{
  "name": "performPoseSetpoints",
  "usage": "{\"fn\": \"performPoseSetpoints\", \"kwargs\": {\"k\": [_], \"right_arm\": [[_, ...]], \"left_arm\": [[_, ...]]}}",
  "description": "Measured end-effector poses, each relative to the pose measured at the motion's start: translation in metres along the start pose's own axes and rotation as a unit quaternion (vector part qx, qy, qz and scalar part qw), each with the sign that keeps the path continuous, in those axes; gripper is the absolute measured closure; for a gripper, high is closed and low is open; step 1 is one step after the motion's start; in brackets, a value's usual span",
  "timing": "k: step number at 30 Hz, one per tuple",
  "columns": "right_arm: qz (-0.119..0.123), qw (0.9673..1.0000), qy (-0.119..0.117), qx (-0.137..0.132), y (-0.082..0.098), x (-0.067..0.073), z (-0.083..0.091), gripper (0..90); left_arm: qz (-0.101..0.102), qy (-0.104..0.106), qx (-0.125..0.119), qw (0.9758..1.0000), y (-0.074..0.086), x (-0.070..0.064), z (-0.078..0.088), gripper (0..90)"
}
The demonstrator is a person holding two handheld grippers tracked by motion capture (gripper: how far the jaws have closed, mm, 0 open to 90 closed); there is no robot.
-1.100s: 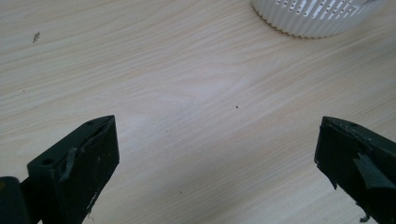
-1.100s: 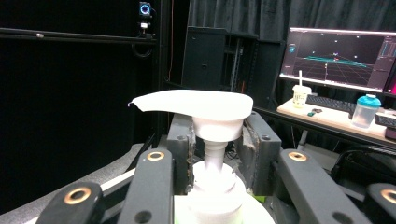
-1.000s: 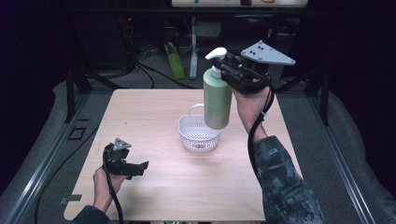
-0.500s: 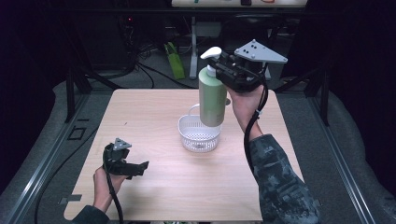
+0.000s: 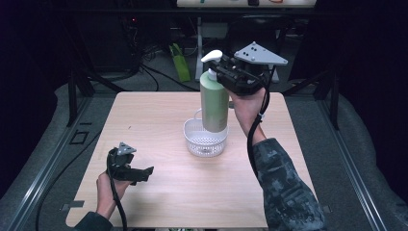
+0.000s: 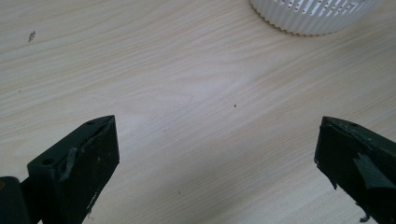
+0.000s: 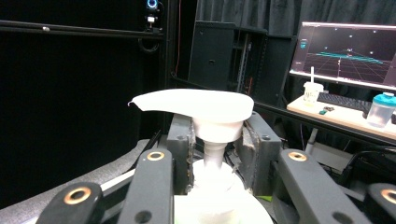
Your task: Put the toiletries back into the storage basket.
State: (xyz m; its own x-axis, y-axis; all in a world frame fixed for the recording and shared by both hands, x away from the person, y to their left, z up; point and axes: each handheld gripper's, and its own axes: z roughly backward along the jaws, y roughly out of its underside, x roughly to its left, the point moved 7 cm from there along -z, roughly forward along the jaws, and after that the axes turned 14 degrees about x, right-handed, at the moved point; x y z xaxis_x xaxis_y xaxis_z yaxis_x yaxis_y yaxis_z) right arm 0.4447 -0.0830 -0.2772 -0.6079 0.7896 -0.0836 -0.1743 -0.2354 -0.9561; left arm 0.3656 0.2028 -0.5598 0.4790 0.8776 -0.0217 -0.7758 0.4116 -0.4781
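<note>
Your tabletop (image 5: 159, 125) was evenly lit from overhead while the surroundings stayed dark; a monitor (image 7: 348, 51) glowed at upper right, and the nearest pump bottle (image 7: 201, 109) looked soft.

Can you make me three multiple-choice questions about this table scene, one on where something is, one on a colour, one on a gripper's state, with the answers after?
1. Where is the pump bottle?
A. Lying on the table
B. Held up over the white basket
C. On the floor

2. What colour is the bottle's body?
A. Green
B. Red
C. Blue

3. How do the jaws of the left gripper stand?
A. Shut on the basket
B. Shut on the bottle
C. Open, with nothing between them

Answers:
1. B, the high view shows the right gripper holding it upright above the basket, its base near the rim.
2. A, the body is pale green under a white pump head.
3. C, the left gripper view shows the two jaws wide apart over bare wood of the table.
</note>
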Motion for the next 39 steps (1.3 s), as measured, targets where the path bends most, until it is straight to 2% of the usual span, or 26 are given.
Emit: {"fn": "performPoseSetpoints", "kwargs": {"k": [13,18,24,39], "right_arm": [[-0.002,1.0,0.004,0.006,0.005,0.0,-0.008,67.8],[-0.007,0.9999,0.001,0.014,0.012,-0.001,-0.014,67.8],[0.008,0.9997,0.001,0.022,0.015,0.002,-0.019,67.8],[0.006,0.9997,-0.003,0.024,0.024,0.006,-0.029,67.7]], "left_arm": [[-0.007,0.004,0.001,1.0,-0.003,-0.004,-0.001,0.0],[-0.011,0.004,0.0,0.9999,-0.005,-0.004,-0.002,0.0],[-0.012,0.006,0.003,0.9999,-0.004,-0.006,-0.004,0.0],[-0.021,0.004,0.006,0.9998,-0.004,-0.008,-0.003,0.0]]}}
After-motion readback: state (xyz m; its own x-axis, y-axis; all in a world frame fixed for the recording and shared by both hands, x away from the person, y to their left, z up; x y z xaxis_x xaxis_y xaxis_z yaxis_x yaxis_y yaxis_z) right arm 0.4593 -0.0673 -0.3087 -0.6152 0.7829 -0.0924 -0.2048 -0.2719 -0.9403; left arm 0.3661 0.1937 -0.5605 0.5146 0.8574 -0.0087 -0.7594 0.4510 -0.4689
